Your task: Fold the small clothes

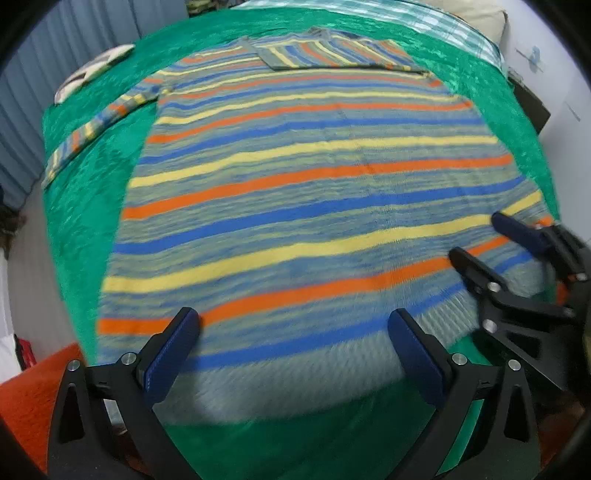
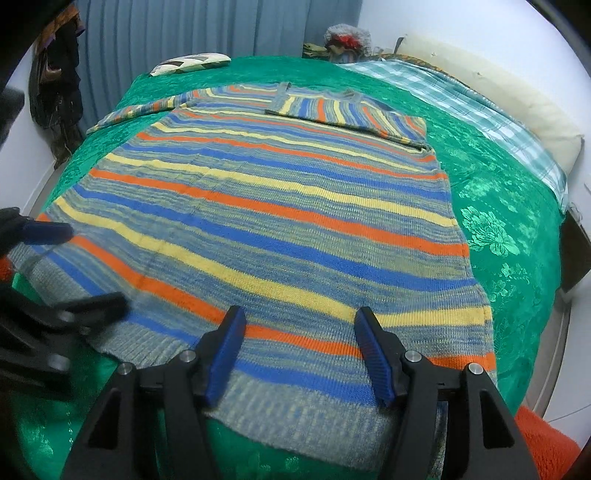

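A striped knit sweater (image 1: 303, 192), blue, yellow, orange and grey, lies flat on a green bedspread (image 1: 92, 206); it also shows in the right wrist view (image 2: 280, 221). Its right sleeve (image 2: 343, 110) is folded across the chest; its left sleeve (image 1: 96, 125) lies stretched out to the side. My left gripper (image 1: 293, 325) is open just above the hem's left part. My right gripper (image 2: 299, 328) is open above the hem's right part and holds nothing. The right gripper also shows in the left wrist view (image 1: 476, 236), and the left gripper in the right wrist view (image 2: 85, 266).
A white patterned cushion (image 2: 192, 63) lies at the bed's far left corner. A checked sheet (image 2: 461, 99) and a cream pillow (image 2: 517, 110) lie along the right side. An orange cloth (image 1: 33, 398) sits at the near edge. Blue curtains (image 2: 207, 29) hang behind.
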